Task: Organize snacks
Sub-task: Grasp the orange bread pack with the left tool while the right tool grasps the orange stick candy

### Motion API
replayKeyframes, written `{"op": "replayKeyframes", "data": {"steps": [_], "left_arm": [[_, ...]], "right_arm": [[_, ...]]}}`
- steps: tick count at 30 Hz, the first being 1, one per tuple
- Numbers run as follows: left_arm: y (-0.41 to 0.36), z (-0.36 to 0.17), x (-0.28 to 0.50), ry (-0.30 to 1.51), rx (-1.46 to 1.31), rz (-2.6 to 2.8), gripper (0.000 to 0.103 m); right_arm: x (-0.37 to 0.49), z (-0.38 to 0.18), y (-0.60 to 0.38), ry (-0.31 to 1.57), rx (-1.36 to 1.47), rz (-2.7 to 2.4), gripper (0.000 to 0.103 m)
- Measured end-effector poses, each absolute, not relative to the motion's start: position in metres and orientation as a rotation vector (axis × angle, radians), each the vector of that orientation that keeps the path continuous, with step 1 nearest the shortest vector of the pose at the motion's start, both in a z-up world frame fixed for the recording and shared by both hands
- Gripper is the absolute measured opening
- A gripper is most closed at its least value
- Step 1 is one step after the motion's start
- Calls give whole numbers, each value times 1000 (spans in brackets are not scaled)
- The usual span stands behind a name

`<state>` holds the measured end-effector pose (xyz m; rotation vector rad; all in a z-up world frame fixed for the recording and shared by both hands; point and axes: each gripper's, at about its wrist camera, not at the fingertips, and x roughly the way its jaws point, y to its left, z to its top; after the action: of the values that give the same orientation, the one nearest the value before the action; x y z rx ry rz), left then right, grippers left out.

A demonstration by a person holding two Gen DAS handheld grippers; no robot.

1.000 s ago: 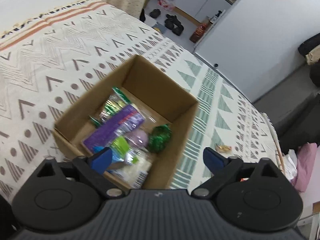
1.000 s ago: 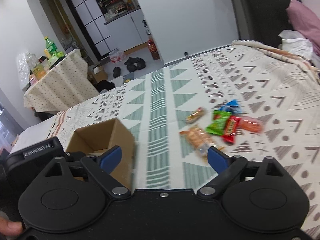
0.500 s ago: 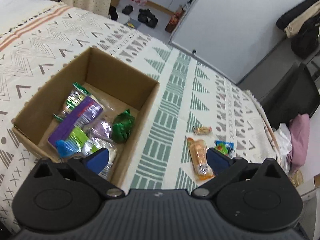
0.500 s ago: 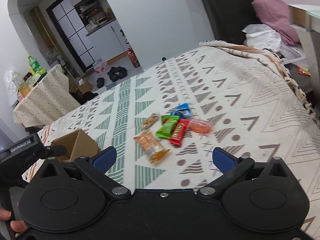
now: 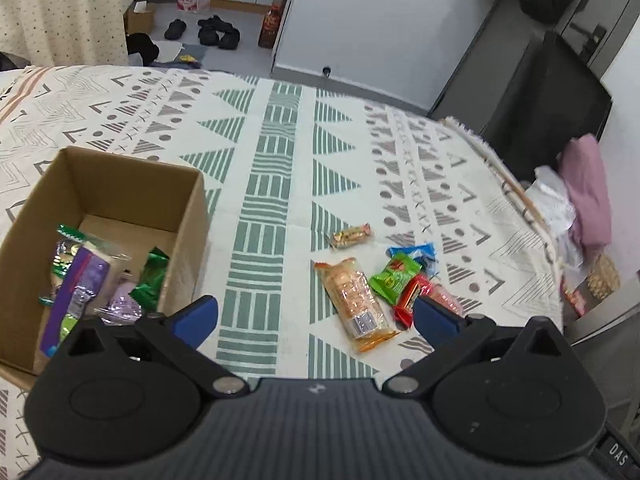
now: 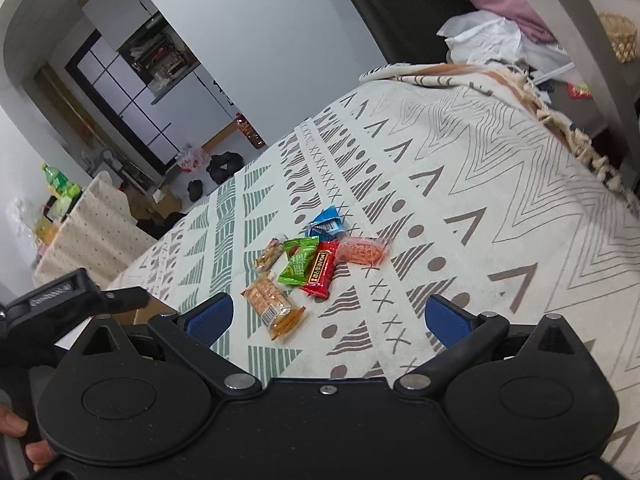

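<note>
While both claws, left gripper and right gripper, are gaping wide and empty, I judge a fetch is starting: next, closing on the cracker packet lower center, then carrying it to the box lower left.

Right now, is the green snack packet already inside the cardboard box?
No, the green snack packet lies on the patterned blanket among other loose snacks, well to the right of the cardboard box.

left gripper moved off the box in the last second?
Yes. The left gripper has swung right: the cardboard box, earlier centred in its view, now sits at the left edge, and the loose snacks lie between its open jaws.
</note>
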<state>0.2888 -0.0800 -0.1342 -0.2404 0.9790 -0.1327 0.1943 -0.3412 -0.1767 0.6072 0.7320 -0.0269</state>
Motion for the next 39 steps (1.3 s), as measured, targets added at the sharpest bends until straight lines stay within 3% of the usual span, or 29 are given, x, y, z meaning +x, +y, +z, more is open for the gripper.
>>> {"op": "replayKeyframes", "data": {"steps": [15,16,19,27,32,39], "left_arm": [[-130,-178,333,1034,-226,-116,99],[-133,-181,335,1035,-228,-115,98],[-143,-190,341,1039,-228,-122,93],[-159,-217,350,1060,-217,-146,77],[-163,-229,355,1088,-192,-136,70],[-158,-241,353,1113,-112,-76,70]], "right_arm": [[231,-214,-352,730,594,-45,94],[234,-217,-354,725,598,-53,89],[242,-228,-363,739,636,-59,77],[261,-246,-369,761,639,-52,70],[277,-260,-368,797,634,-51,70],[296,-265,-359,786,554,-31,70]]}}
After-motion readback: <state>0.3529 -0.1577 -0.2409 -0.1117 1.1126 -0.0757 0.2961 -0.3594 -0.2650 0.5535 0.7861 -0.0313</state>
